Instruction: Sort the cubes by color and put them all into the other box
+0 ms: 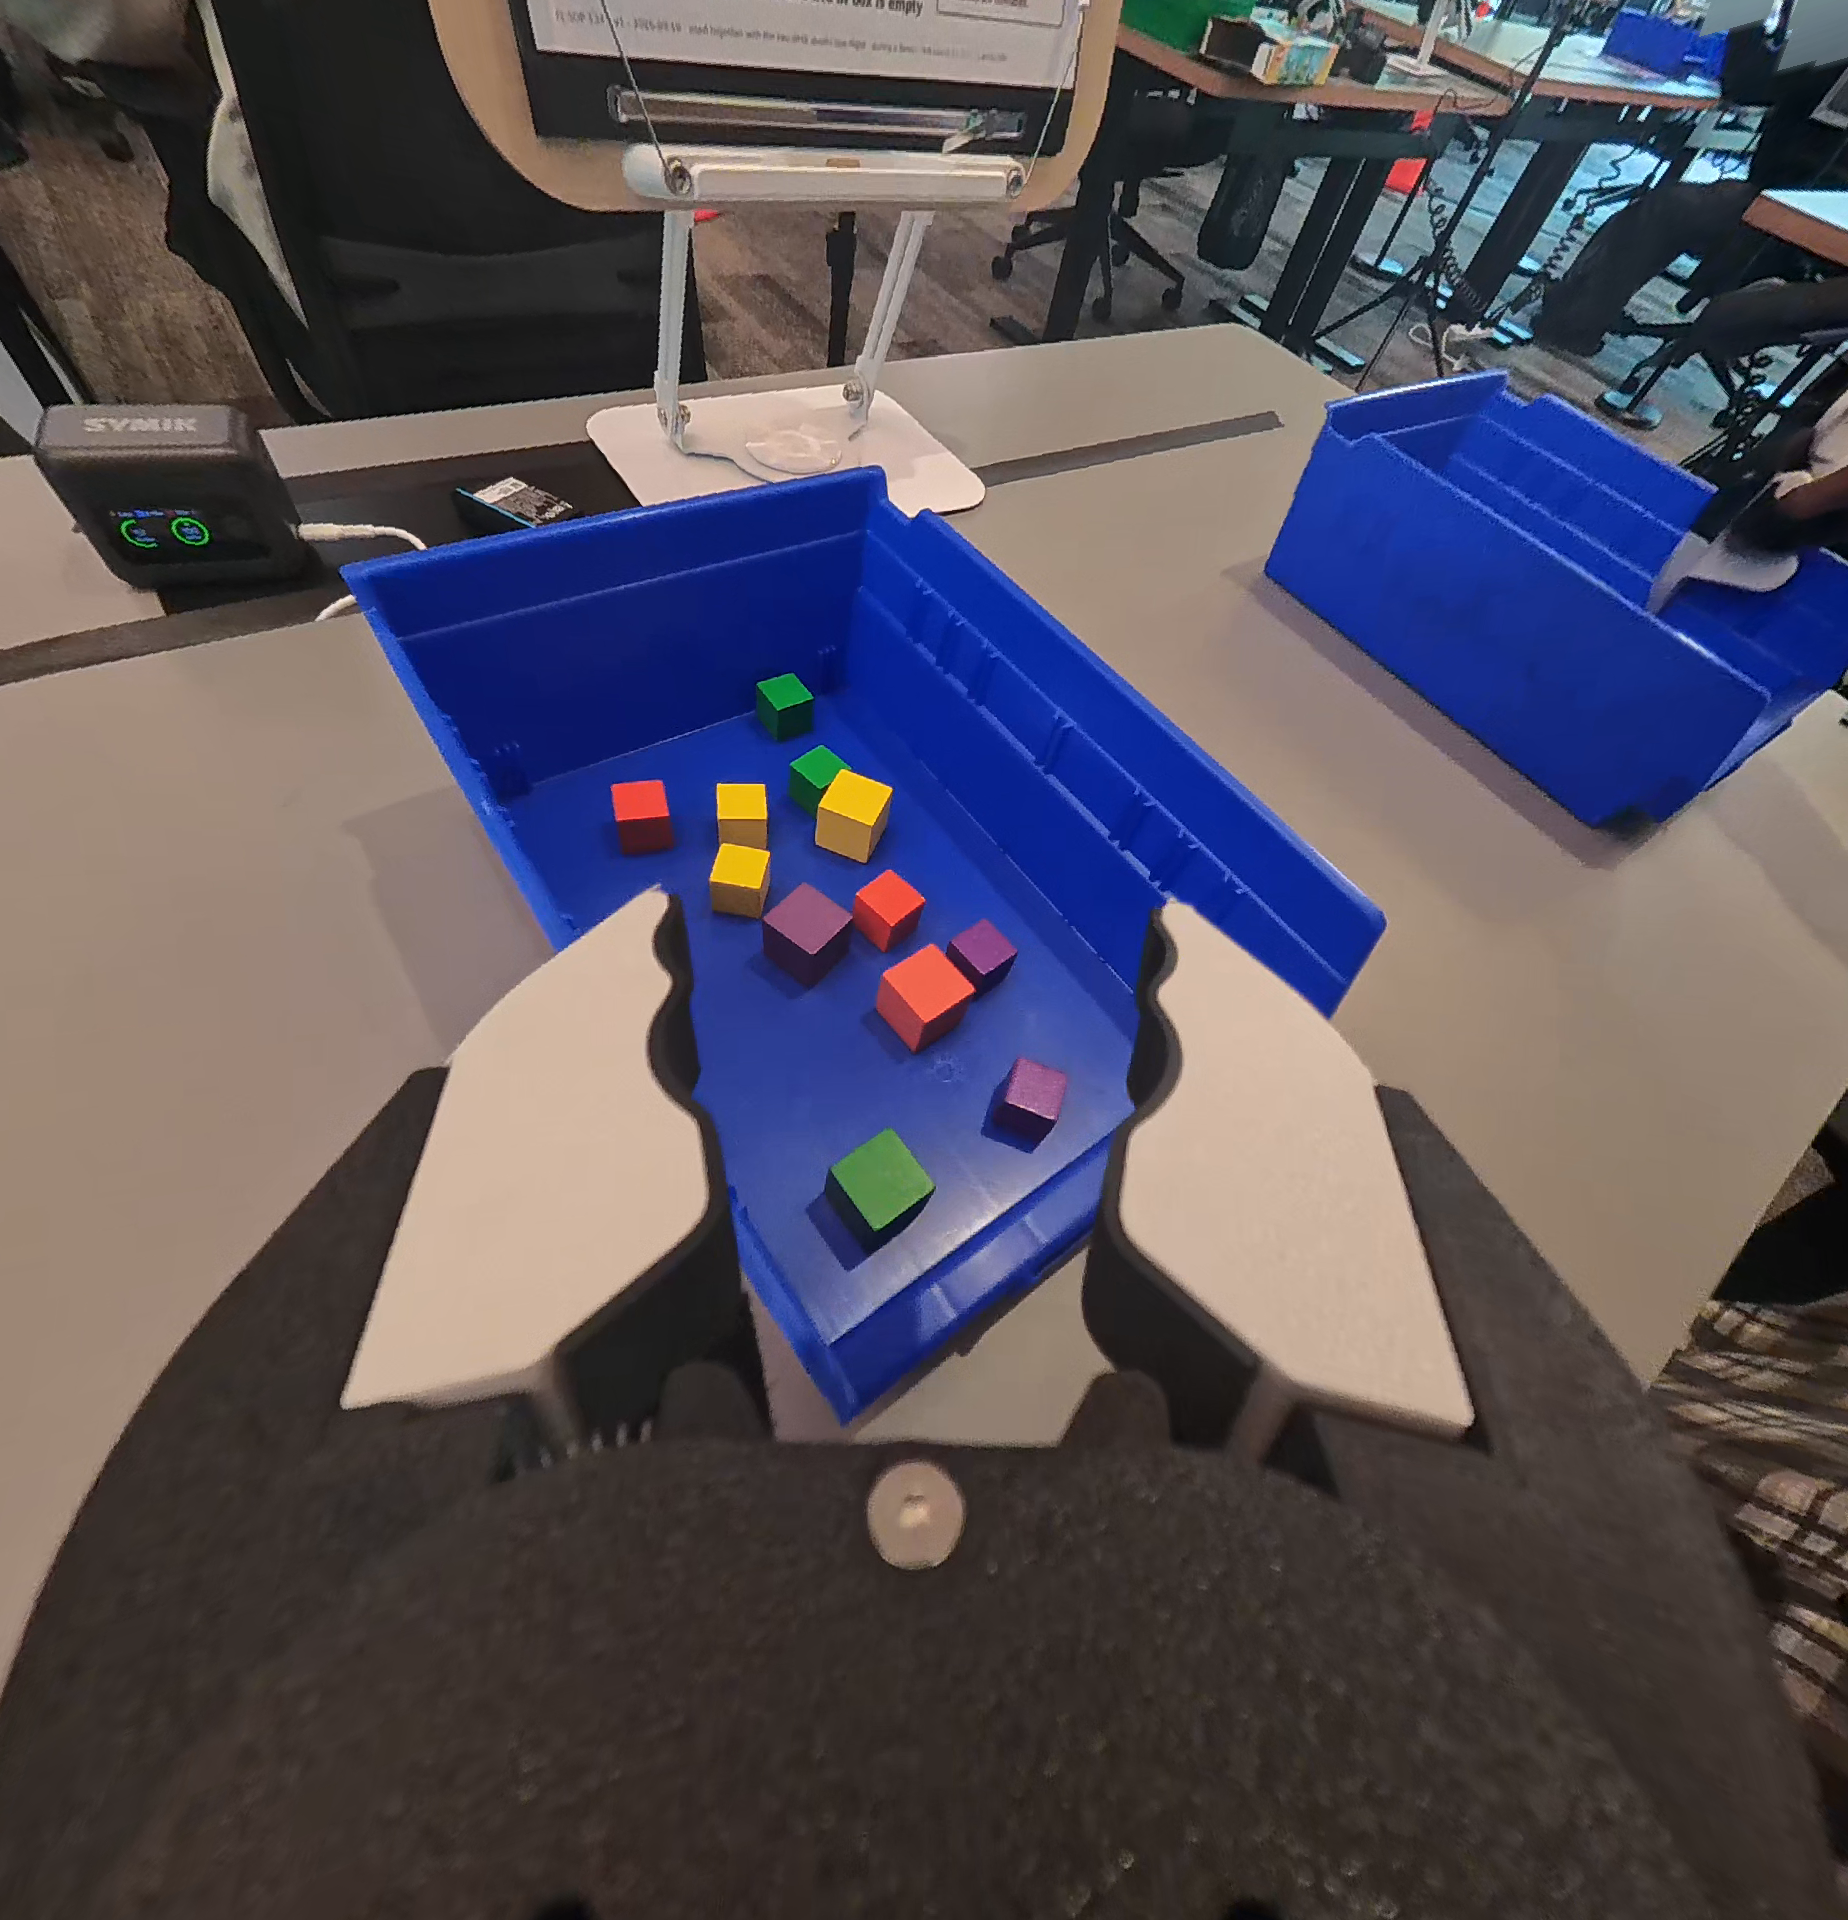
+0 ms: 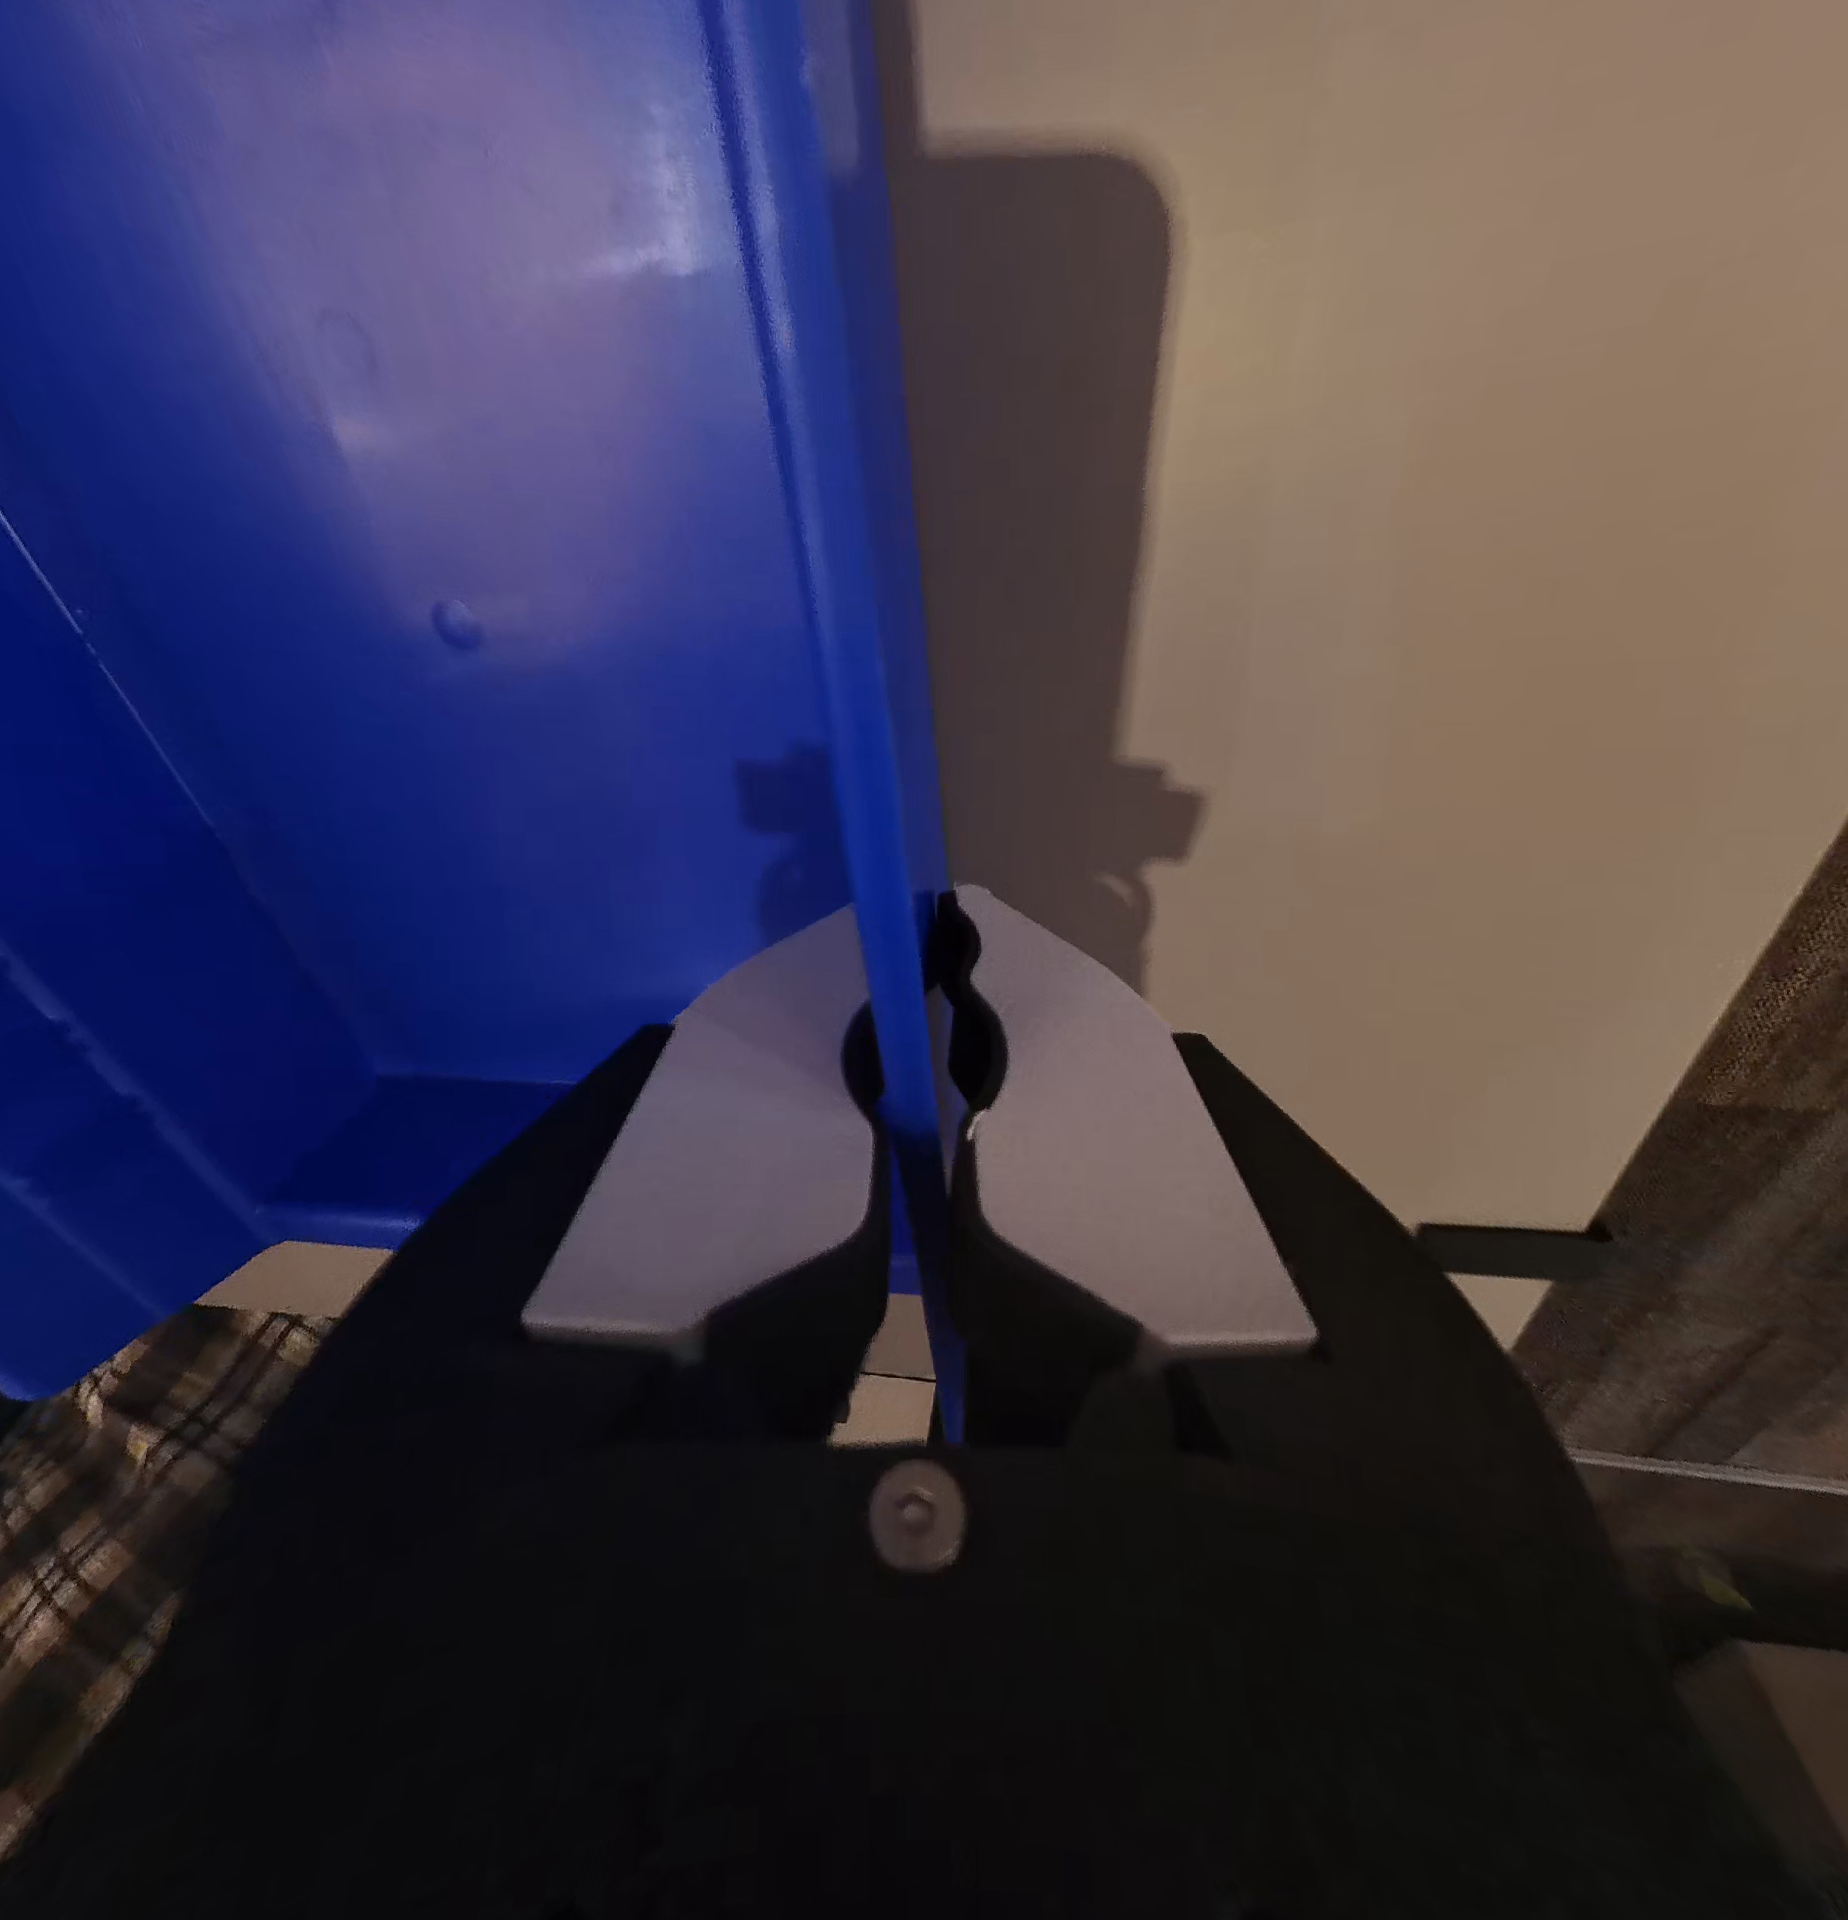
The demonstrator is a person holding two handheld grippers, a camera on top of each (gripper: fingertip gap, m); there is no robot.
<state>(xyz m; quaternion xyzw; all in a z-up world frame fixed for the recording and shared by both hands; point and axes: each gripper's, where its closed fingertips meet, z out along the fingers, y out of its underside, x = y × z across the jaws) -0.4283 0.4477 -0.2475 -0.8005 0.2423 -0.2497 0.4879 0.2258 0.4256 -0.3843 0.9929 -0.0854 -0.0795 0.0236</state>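
A blue box lies on the grey table with several loose cubes in it: red, yellow, green and purple. My left gripper is open and empty above the near end of this box. A second blue box stands at the right, and no cubes show in it. My right gripper is shut on the thin side wall of that second box, whose bare floor fills the left of the right wrist view. The right gripper also shows far off in the left wrist view.
A white tablet stand is behind the cube box. A black power unit with a white cable sits at the back left, next to a small black device. The table's right edge drops to carpet.
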